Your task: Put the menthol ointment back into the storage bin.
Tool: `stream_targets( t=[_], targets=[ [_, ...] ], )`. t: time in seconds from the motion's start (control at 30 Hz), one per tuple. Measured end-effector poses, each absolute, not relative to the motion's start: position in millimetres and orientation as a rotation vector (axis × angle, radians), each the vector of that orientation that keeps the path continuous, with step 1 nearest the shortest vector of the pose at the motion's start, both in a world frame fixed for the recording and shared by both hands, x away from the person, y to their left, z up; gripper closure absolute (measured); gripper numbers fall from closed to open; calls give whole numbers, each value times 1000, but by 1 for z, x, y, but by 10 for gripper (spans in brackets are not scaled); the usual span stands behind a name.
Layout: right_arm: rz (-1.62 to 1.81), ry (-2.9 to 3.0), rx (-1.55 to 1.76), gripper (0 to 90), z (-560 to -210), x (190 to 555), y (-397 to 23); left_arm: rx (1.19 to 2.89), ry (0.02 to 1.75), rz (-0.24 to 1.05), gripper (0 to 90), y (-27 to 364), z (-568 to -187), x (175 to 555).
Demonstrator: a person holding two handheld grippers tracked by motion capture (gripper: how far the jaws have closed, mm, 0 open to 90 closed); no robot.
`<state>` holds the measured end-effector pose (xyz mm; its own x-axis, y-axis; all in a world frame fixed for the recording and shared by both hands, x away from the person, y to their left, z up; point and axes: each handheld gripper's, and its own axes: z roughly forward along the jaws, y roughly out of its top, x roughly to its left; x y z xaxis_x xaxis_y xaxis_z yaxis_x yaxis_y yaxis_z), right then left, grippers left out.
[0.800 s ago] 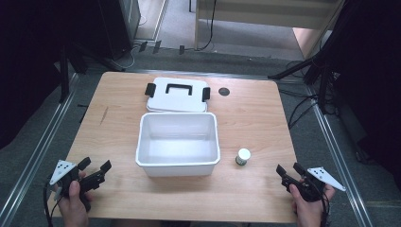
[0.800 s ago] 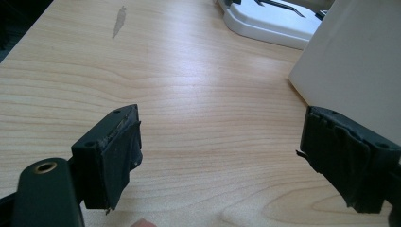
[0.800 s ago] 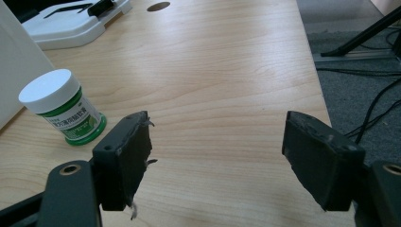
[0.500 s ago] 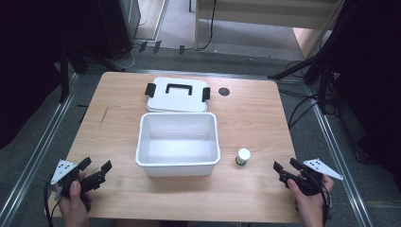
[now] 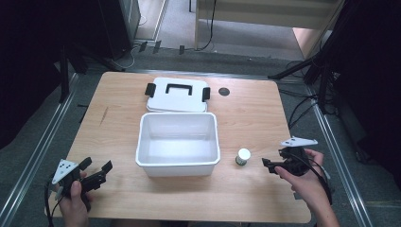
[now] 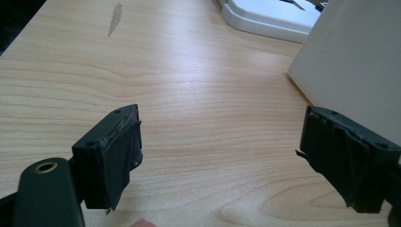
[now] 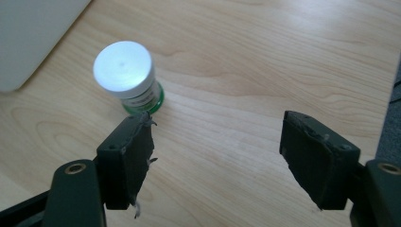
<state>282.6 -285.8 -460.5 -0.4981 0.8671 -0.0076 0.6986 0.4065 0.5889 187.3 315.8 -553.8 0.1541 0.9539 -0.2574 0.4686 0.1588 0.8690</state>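
Table (image 5: 118, 123): light wood top with one dark round hole (image 5: 224, 91) near the far edge and a grey smear (image 6: 115, 18) on the left part.

White bin (image 5: 178, 143): open rectangular tub at the table's middle, nothing inside it that you can make out.

Lid (image 5: 178, 94): white, flat, black handle and black end clips, lying just behind the bin and touching or nearly touching its far rim.

Small jar (image 5: 243, 157): white cap, green base, upright on the wood just right of the bin's near right corner, apart from the bin.

Your left gripper (image 5: 97, 168): held in your left hand (image 5: 73, 201) at the near left corner, jaws spread wide, nothing between them; bare wood shows in the gap, and the bin wall stands beside the right-hand jaw in the left gripper view.

Your right gripper (image 5: 267, 165): held in your right hand (image 5: 305, 182) just right of the jar, jaws spread wide and empty, pointing toward the jar. In the right gripper view the jar (image 7: 128, 75) stands just beyond the tip of the left-hand jaw, outside the gap.
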Motion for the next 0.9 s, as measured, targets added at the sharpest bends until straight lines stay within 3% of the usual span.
stream_targets(
  t=[0.43,0.77,0.9],
  targets=[
    [277,2715,1267,281,-447,323,-219,1481,1452,613,146,315,-554,188],
    [66,2756,1201,308,-469,341,-180,1490,1447,597,147,314,-554,189],
    [91,2751,1227,415,-475,347,-178,1497,1446,594,147,314,-554,189]
  ],
)
